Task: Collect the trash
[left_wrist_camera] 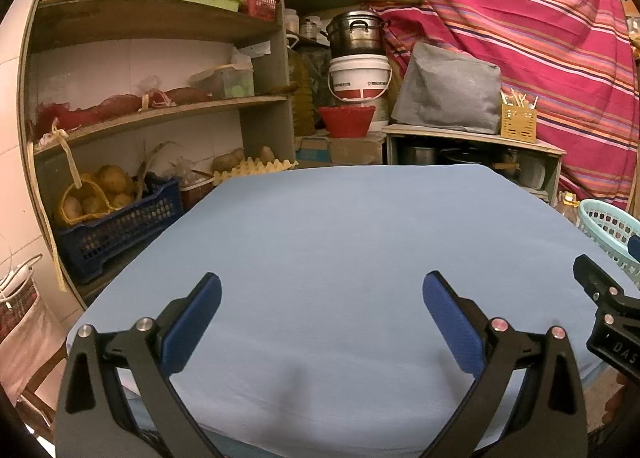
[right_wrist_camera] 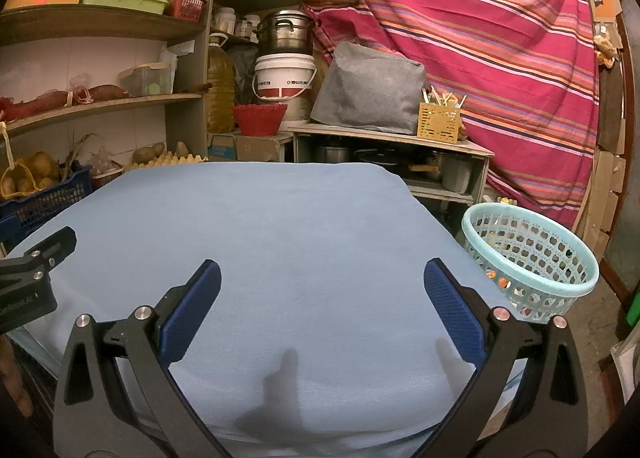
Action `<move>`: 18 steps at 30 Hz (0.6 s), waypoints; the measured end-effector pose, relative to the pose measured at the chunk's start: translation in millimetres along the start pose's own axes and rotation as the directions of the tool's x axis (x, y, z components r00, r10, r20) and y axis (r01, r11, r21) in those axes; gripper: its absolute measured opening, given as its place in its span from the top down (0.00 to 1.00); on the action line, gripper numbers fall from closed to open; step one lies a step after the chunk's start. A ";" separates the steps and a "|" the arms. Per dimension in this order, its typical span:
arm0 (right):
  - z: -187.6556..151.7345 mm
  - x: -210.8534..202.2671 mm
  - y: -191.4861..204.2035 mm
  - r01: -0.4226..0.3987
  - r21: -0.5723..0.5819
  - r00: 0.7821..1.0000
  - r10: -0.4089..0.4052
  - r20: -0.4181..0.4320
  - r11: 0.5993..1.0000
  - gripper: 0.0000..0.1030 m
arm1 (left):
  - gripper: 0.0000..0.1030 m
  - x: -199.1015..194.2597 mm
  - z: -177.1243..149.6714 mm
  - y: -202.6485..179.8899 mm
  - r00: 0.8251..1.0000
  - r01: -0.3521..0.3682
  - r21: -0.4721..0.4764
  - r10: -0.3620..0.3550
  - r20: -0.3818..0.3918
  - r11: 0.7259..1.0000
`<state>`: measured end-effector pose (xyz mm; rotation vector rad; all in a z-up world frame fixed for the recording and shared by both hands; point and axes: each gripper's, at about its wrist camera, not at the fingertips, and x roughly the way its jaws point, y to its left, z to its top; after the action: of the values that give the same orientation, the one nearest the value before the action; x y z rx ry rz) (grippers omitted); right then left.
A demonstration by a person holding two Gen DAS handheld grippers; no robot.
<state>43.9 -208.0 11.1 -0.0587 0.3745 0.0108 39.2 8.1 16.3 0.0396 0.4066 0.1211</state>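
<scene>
Covering the whole work surface, a pale blue cloth [right_wrist_camera: 280,226] is seen stretched flat over the table, and no litter is visible on it in either view. Behind it, a striped red curtain [right_wrist_camera: 460,38] and cluttered shelving [left_wrist_camera: 160,22] are noted. A light blue perforated basket [right_wrist_camera: 532,262] is set just off the table's right edge, low and within reach, presumably so trash can be dropped in; coloured scraps are glimpsed through its holes. The left gripper [left_wrist_camera: 322,322] and right gripper [right_wrist_camera: 322,318] are held side by side above the near edge, each with its blue pads spread wide and nothing between them. The collecting is judged either finished or not yet begun; which cannot be told.
</scene>
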 end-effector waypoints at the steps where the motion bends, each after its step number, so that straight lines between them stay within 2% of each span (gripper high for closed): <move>1: -0.4 0.0 0.4 -0.001 0.001 1.000 0.001 0.000 1.000 0.04 | 0.04 -0.2 -0.3 0.3 1.000 -0.002 0.001 0.002 0.003 1.000; 18: 4.0 -1.4 5.2 -0.008 0.029 1.000 0.008 -0.001 1.000 0.04 | 0.04 0.7 0.2 5.7 1.000 -0.021 0.016 0.020 0.011 1.000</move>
<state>43.9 -202.6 15.1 -0.0285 0.3756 0.0133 39.3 13.8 16.5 0.0607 0.3966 0.1377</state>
